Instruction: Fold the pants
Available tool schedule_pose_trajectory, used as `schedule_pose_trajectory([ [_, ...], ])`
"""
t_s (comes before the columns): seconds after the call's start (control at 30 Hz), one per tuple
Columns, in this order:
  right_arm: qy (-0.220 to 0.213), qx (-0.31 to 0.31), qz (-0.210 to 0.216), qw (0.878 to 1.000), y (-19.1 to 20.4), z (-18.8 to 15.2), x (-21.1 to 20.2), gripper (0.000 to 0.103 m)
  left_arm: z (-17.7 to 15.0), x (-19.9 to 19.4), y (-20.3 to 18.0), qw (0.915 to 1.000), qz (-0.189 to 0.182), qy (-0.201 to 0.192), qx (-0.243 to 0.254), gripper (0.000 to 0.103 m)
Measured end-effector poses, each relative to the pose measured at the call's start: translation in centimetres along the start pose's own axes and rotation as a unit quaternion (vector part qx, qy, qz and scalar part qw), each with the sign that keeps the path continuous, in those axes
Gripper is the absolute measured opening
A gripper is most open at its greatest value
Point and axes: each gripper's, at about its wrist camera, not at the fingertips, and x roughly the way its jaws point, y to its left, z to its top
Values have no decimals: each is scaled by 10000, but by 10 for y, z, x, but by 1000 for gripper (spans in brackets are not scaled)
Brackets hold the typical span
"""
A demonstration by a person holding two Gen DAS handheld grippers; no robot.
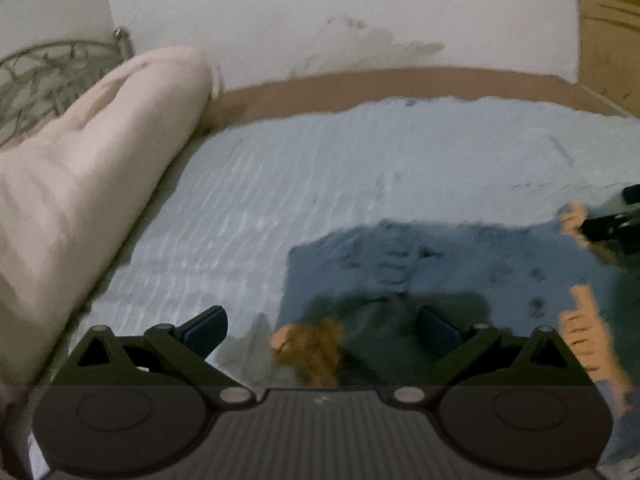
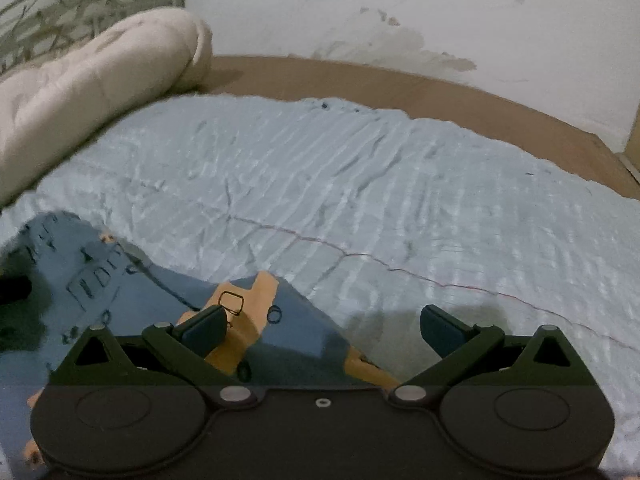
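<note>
- My left gripper [image 1: 322,330] has its fingers spread wide and holds nothing; it hangs over the near left corner of the pants [image 1: 440,256], where an orange-brown patch [image 1: 312,348] shows between the fingers.
- My right gripper [image 2: 322,330] is also spread and empty; its left finger is above an orange strap with a small metal ring [image 2: 232,303], and its right finger is over bare bedspread [image 2: 360,184].
- The pants are blue with orange trim and lie flat on the light blue bedspread, toward the near edge of the bed.
- I judge the cloth light, soft and limp: it will sag and wrinkle, not slide much on this ribbed cover.
- I would pinch at a thick seam or hem near a corner, one corner for each gripper.
- A rolled cream quilt [image 2: 92,76] lies at the far left corner of the bed, well apart.
</note>
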Motion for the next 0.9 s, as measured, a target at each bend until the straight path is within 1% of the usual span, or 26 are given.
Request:
schedule_pose_trajectory([
  [0.07,-7,-150,-133,9998,4,0,10,102,-6,7,10,9996,-91,115,-232,103],
  [0.13,-48,-205,-308,9993,5,0,18,102,-9,9,17,9989,-161,143,-411,103],
  [0.3,-212,-17,-1013,9946,-4,0,29,102,-9,8,26,9983,-85,244,-525,103],
  [0.33,-210,-6,-1180,9928,-6,0,29,102,-8,3,26,9985,-41,187,-517,103],
  [0.37,-235,17,-1239,9920,-8,0,28,102,-6,-3,25,9988,-1,74,-491,102],
  [0.43,-400,78,-1151,9925,-10,-2,17,102,-2,-14,21,9989,3,-209,-425,102],
  [0.47,-478,54,-1121,9925,-8,-3,11,102,1,-19,17,9986,-69,-357,-391,102],
  [0.5,-545,6,-1065,9928,-5,-5,5,102,5,-23,13,9980,-197,-482,-368,102],
  [0.57,-640,-154,-854,9942,2,-11,-9,102,13,-22,5,9968,-447,-545,-372,103],
  [0.6,-647,-246,-746,9948,5,-14,-14,102,18,-19,-1,9966,-543,-503,-362,102],
  [0.63,-647,-354,-654,9951,8,-17,-20,102,21,-14,-6,9967,-563,-469,-338,102],
  [0.67,-652,-513,-572,9949,13,-22,-26,102,24,-7,-12,9973,-517,-429,-281,102],
  [0.73,-612,-836,-505,9933,20,-29,-34,102,27,9,-20,9992,-259,-261,-130,102],
  [0.77,-581,-980,-517,9921,20,-32,-37,102,27,19,-23,9998,-108,-140,-42,102],
  [0.83,-532,-1174,-599,9898,19,-42,-46,102,24,35,-21,10000,50,47,46,103],
  [0.9,-505,-1210,-739,9886,11,-56,-57,102,20,40,-18,9999,21,123,-36,103],
])
